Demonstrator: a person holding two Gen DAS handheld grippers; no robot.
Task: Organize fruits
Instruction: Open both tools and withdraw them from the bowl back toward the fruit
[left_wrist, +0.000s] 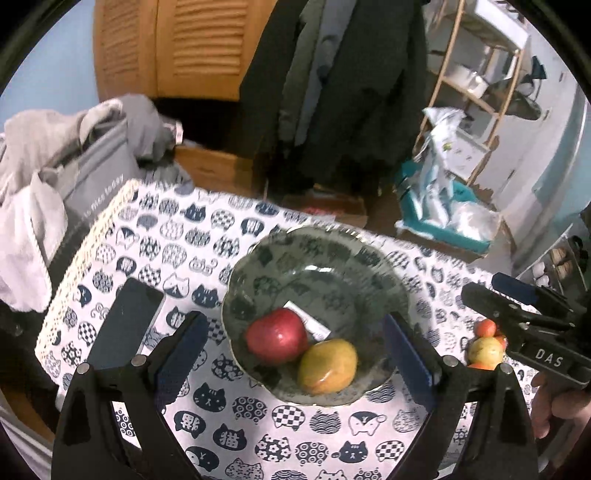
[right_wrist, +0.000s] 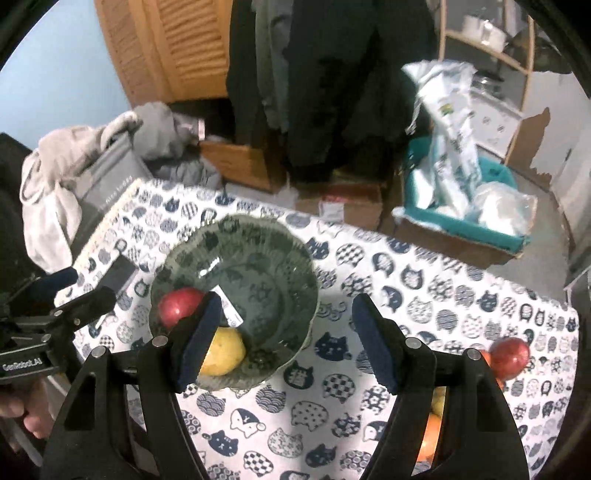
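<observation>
Fruit is split between two places on the bench (left_wrist: 258, 424), which wears a white cloth printed with navy cat faces. A grey-green scalloped ceramic bowl (left_wrist: 314, 251) sits near the middle and already holds a round red apple (left_wrist: 277, 341) touching a yellow-green mango-like fruit (left_wrist: 328, 367); a white label lies flat on the bowl's floor behind them. The bowl looks to be the collecting spot, so the loose fruit beside it is probably what remains to be moved.

The left claw (left_wrist: 295, 343) hangs above the bowl's near side with its blue-padded jaws spread wide, one on each side of the two fruits, gripping nothing. The right claw (right_wrist: 286, 336) is likewise wide apart and empty, poised over the cloth just right of the bowl, its left pad overlapping the bowl's edge in that view.

Only the right wrist view shows a second red apple (right_wrist: 509, 356) near the bench's right edge, with yellow and orange fruit (right_wrist: 430, 439) partly hidden behind the claw's right finger. The left wrist view catches that pile only as a small yellow and red-orange cluster (left_wrist: 485, 349) behind the right claw's body, but alone shows a dark flat phone-like slab (left_wrist: 127, 325) left of the bowl.
</observation>
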